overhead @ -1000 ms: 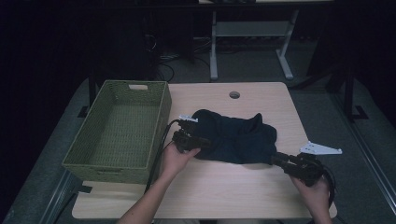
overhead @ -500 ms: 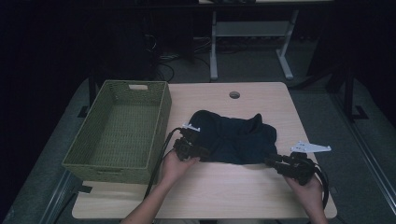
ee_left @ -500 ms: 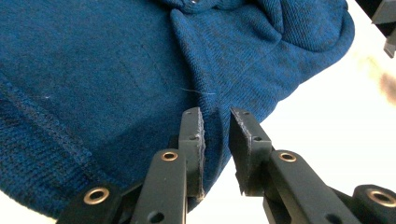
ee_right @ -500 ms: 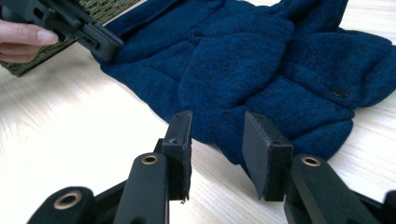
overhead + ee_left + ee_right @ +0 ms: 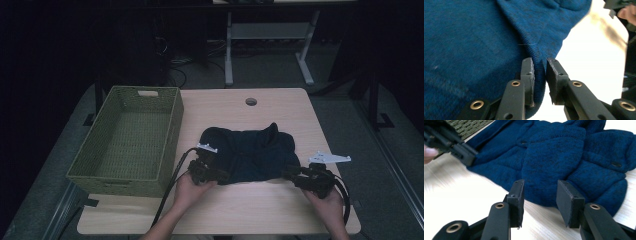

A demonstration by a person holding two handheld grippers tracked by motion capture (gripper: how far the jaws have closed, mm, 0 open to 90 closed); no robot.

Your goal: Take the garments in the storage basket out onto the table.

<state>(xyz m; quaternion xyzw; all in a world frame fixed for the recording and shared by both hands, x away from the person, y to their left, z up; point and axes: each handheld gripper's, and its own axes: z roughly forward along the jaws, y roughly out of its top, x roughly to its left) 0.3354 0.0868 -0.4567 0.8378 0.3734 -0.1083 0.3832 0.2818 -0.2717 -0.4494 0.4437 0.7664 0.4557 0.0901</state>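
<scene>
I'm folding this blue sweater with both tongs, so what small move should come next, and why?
Probably close the right tongs on the blue sweater edge. Their jaws have just been opening and stand apart short of the cloth, while the left tongs already have the near edge between nearly shut jaws.

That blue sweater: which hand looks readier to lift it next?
The left. Its hand-held gripper already has the blue sweater's edge between its jaws, while the right hand-held gripper stands open, short of the cloth.
</scene>
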